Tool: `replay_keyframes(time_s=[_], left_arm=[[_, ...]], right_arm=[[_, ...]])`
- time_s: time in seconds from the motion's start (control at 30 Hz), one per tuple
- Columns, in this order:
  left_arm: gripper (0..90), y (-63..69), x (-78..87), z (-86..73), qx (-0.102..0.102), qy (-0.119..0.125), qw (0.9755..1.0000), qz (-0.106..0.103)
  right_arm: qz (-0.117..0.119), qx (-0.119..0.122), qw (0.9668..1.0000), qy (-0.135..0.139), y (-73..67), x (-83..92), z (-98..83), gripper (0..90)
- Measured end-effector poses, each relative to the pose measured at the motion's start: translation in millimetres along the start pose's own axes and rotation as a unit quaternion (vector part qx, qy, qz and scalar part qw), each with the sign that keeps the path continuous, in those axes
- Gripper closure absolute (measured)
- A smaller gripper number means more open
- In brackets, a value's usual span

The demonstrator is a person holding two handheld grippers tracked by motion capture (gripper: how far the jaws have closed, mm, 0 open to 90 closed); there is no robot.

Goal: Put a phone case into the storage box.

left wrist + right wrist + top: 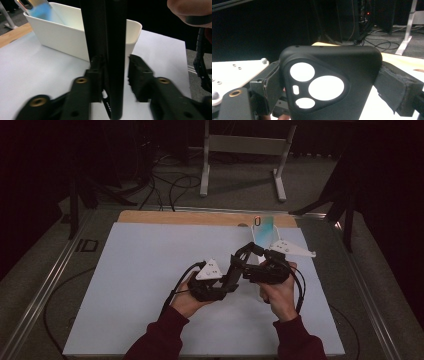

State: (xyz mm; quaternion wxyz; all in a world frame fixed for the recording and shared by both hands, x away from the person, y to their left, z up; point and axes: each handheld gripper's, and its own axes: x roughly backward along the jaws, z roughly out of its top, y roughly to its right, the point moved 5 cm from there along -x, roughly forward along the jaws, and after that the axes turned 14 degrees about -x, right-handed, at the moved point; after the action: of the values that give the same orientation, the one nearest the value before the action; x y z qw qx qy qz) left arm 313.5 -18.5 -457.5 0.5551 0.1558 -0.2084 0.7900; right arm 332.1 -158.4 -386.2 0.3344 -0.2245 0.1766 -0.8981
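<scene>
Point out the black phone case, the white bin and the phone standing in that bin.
black phone case (329,82): right gripper view, on its back by the camera cutouts.
white bin (62,37): left gripper view, on its long outer wall.
phone (41,10): left gripper view, on its bluish face above the bin's rim.

your left gripper and right gripper meet mid-table, hands side by side. left jaws stand parted, one pad clear. right jaws clamp both sides of their load.
</scene>
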Motion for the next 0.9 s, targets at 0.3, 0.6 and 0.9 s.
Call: replay_keyframes(time_s=[0.3,0.6,0.9], left_arm=[[18.8,-12.0,9.6,-0.1,0.023,-0.001,0.9987,0.044],[1.1,-22.0,20.6,-3.2,0.034,-0.006,0.9975,0.061],[0.0,-30.1,33.8,-5.8,0.035,0.0,0.996,0.082]], right_arm=[[-0.008,-0.001,0.9999,0.007,3.9,1.8,3.3,13.9],[-0.01,0.003,0.9999,0.009,3.9,1.7,6.7,13.9],[-0.013,0.005,0.9999,0.01,4.4,-0.3,10.2,13.9]])
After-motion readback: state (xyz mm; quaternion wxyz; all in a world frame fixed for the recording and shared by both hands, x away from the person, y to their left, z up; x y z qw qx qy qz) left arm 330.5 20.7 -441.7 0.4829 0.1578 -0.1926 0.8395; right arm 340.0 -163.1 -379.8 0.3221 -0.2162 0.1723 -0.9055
